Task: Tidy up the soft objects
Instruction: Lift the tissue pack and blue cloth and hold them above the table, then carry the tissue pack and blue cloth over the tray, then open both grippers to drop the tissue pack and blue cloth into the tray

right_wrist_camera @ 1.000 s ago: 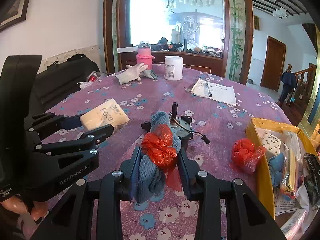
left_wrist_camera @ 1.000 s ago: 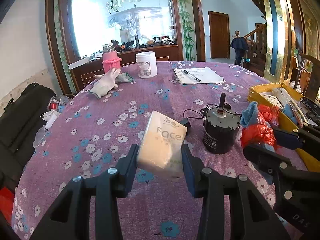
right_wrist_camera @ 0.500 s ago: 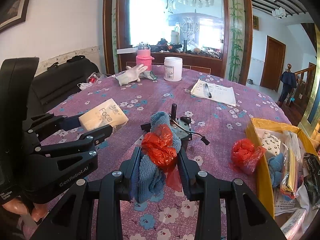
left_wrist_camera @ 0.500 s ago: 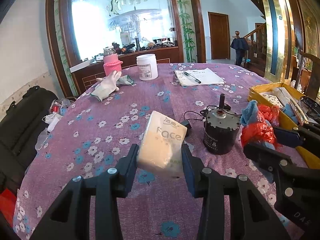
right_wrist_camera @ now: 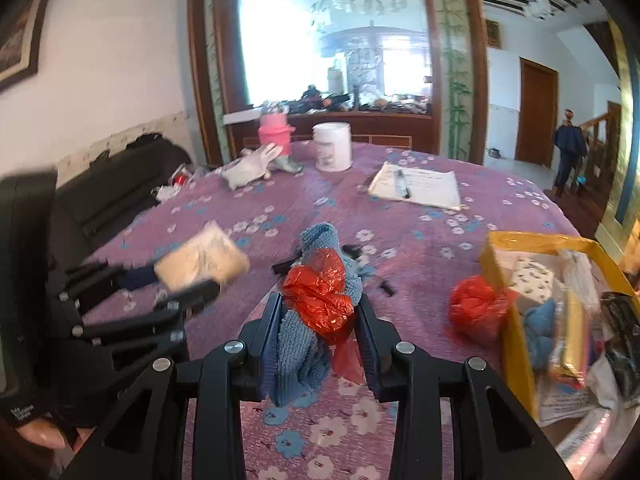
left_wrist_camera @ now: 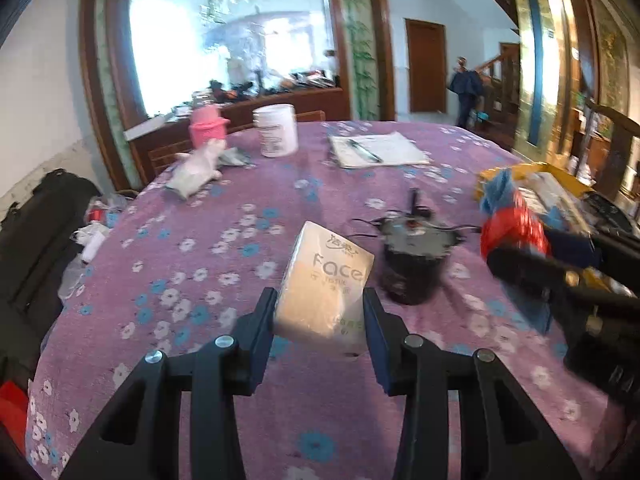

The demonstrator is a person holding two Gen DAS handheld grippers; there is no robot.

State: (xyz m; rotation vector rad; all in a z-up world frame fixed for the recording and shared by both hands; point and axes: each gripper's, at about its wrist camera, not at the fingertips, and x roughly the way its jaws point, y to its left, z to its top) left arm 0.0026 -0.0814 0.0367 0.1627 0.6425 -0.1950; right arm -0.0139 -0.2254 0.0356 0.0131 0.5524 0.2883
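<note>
My left gripper (left_wrist_camera: pixel 320 316) is shut on a beige pack of face tissues (left_wrist_camera: pixel 326 284), held just above the purple flowered tablecloth (left_wrist_camera: pixel 192 248). In the right wrist view the same pack (right_wrist_camera: pixel 200 260) shows blurred at the left, in the left gripper (right_wrist_camera: pixel 176 284). My right gripper (right_wrist_camera: pixel 320 320) is shut on a blue towel (right_wrist_camera: pixel 296 344) bundled with a crumpled red plastic bag (right_wrist_camera: pixel 320 296). That bundle (left_wrist_camera: pixel 508 228) appears at the right of the left wrist view. A second red bag (right_wrist_camera: pixel 476 308) lies beside the yellow box (right_wrist_camera: pixel 504 276).
A black motor (left_wrist_camera: pixel 412 264) with a cable stands right of the tissue pack. At the far side are a white glove (right_wrist_camera: pixel 252 164), a pink bottle (right_wrist_camera: pixel 274 132), a white jar (right_wrist_camera: pixel 332 146) and papers with a pen (right_wrist_camera: pixel 416 186). A black bag (left_wrist_camera: pixel 36 232) sits off the table's left edge.
Both views have shifted a little and blurred. Each gripper keeps its hold; the towel bundle sits slightly higher against the motor behind it.
</note>
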